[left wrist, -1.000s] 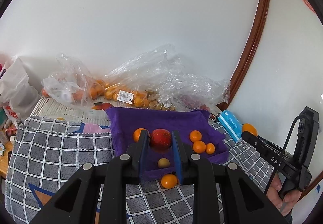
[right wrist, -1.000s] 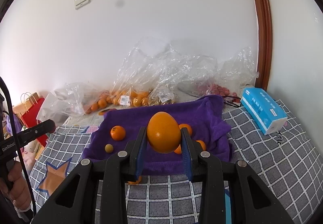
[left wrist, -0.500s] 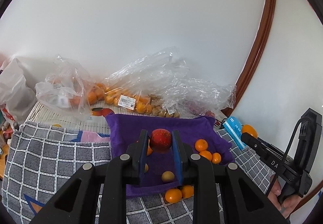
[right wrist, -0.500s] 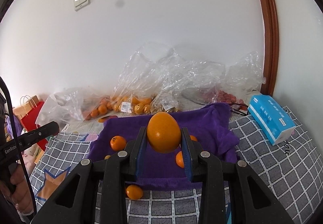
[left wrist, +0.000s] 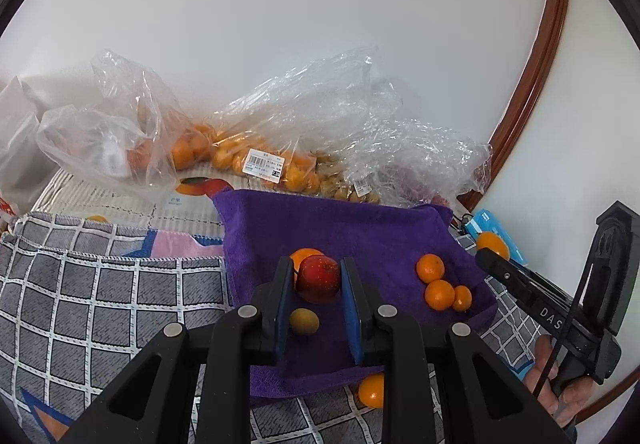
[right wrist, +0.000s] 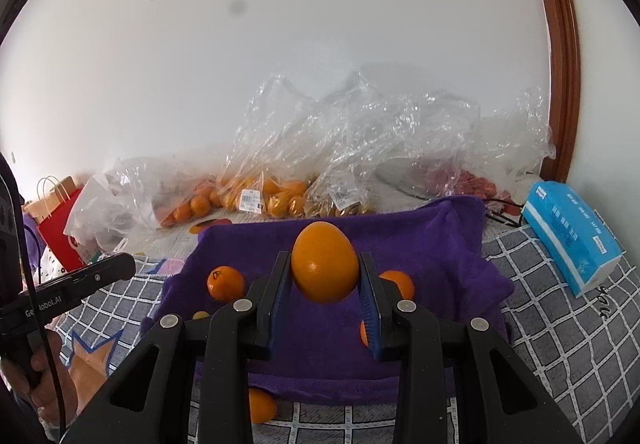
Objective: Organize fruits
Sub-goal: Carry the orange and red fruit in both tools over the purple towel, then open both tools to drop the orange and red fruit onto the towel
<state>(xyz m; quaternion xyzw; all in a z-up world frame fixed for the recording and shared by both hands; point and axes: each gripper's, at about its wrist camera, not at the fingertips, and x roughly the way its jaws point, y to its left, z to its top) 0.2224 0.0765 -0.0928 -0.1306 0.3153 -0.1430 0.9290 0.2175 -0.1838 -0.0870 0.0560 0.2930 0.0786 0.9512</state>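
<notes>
Two grippers each hold a fruit above the purple towel point(left wrist: 360, 232). The left gripper point(left wrist: 317, 280) is clamped on a red apple point(left wrist: 318, 278), its blue pads pressed to both sides. The right gripper point(right wrist: 325, 272) grips a large orange point(right wrist: 325, 267) the same way. On the towel lie three small oranges point(left wrist: 439, 294) near its right edge, another orange point(left wrist: 303, 257) just behind the apple, and a small yellowish fruit point(left wrist: 304, 321). One more orange point(left wrist: 371, 390) sits on the checked blanket point(left wrist: 92, 292) beside the towel's front edge. Clear plastic bags point(right wrist: 256, 192) of fruit rest against the wall, and a blue tissue pack point(right wrist: 570, 238) lies to the right.
</notes>
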